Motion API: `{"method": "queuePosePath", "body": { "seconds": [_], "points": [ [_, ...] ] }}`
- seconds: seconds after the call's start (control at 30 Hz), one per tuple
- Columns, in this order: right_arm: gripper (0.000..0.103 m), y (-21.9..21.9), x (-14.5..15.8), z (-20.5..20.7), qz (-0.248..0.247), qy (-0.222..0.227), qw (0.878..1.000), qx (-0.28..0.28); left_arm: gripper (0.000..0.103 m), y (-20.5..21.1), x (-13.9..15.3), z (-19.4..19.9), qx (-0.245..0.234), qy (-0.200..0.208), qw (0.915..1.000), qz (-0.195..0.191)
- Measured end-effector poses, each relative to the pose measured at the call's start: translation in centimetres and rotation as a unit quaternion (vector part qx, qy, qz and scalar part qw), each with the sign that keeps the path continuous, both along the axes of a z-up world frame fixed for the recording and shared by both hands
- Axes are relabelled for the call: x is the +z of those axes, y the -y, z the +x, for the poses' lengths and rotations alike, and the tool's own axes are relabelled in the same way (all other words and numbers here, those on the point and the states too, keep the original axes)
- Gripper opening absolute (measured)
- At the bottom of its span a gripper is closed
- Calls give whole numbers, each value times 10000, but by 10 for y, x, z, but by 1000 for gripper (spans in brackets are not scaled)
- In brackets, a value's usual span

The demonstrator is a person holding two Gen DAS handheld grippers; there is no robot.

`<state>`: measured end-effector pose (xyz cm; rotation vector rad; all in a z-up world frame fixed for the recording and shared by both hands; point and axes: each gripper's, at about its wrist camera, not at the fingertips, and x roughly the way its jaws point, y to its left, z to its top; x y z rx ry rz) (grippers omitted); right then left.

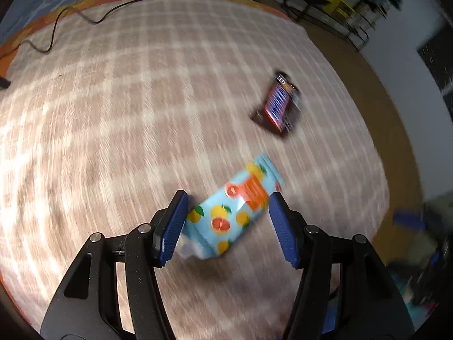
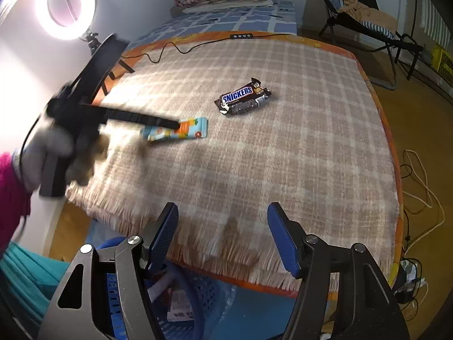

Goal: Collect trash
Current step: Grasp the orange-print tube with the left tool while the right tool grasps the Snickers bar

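Observation:
A light-blue snack wrapper with citrus fruit prints [image 1: 226, 215] [image 2: 192, 130] lies flat on the plaid blanket [image 2: 283, 155]. My left gripper [image 1: 228, 198] [image 2: 177, 126] points steeply down over it, open, one blue pad on each side of the wrapper; the view is motion-blurred and no squeeze shows. A Snickers bar [image 1: 279, 103] [image 2: 243, 97] lies farther back and to the right, untouched. My right gripper [image 2: 222, 208] hovers open over the blanket's fringed near edge with nothing between its fingers.
A blue plastic basket [image 2: 198, 291] holding some wrappers stands below the near edge. A black cable [image 2: 170, 48] runs across the far end of the blanket. A ring light [image 2: 68, 2] glows at the left. A gloved hand [image 2: 42, 153] holds the left gripper.

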<state>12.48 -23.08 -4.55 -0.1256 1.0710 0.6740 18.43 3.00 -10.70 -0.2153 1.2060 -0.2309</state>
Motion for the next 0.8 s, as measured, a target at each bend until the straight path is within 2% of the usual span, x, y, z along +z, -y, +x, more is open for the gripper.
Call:
{"method": "queuePosePath", "body": {
  "seconds": [0.03,0.13,0.2,0.3,0.47,0.67,0.8],
  "points": [
    [65,-1,0,4,32,-37,10000,-31,61,6,0,-6,-112,50,9998,143],
    [65,-5,0,20,105,-120,9998,-156,61,25,-1,-17,-405,311,9944,926],
    [65,-10,-1,36,145,-178,9994,-243,60,35,-2,-18,-437,428,9911,1184],
    [65,-19,-3,59,243,-204,9989,-351,44,40,-2,-18,-447,610,9863,1466],
    [65,-41,-17,100,322,-348,9975,-531,39,35,-1,-16,-325,722,9852,1522],
    [65,-65,-49,146,602,-979,9888,-947,38,6,2,-15,49,730,9869,1439],
    [65,-77,-61,159,529,-992,9874,-1112,38,-10,4,-18,252,738,9867,1427]
  ]
}}
